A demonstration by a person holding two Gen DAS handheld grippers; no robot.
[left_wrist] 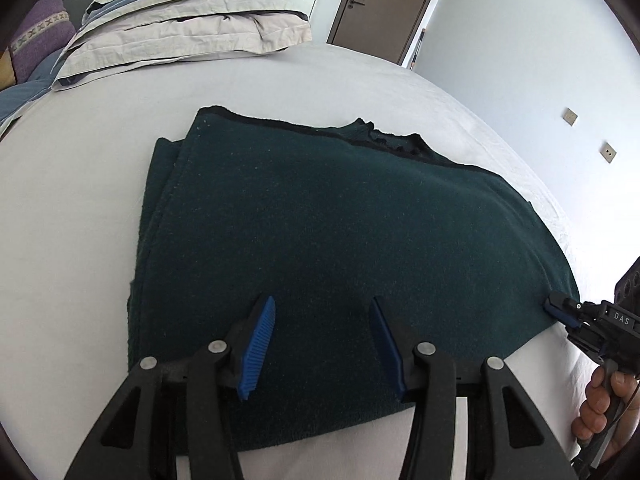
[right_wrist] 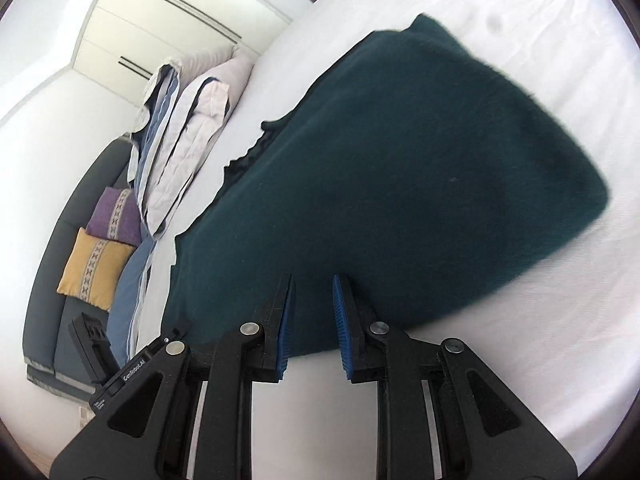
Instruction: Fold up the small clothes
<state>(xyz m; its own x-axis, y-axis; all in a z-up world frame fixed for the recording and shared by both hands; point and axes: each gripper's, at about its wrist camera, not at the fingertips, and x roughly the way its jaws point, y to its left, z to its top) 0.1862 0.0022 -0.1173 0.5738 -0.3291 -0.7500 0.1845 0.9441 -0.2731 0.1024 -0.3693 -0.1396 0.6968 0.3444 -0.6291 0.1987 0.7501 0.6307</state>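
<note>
A dark green knitted garment (left_wrist: 340, 220) lies folded and flat on the white bed sheet (left_wrist: 80, 160), its ribbed neckline at the far edge. My left gripper (left_wrist: 323, 302) hovers over the garment's near part, open, with nothing between its blue pads. My right gripper (left_wrist: 554, 306), held by a hand (left_wrist: 604, 404), has its tips at the garment's right edge. In the right wrist view the same garment (right_wrist: 400, 160) stretches away and the right gripper (right_wrist: 314, 280) stands over its near edge. A narrow gap shows between the right gripper's pads, and no cloth is pinched.
Stacked folded bedding and pillows (left_wrist: 180, 28) lie at the far left of the bed. Purple (right_wrist: 114, 216) and yellow (right_wrist: 94, 266) cushions sit on a dark sofa beside it. A brown door (left_wrist: 384, 4) and white wardrobe (right_wrist: 180, 20) are behind. Bare sheet (right_wrist: 520, 320) surrounds the garment.
</note>
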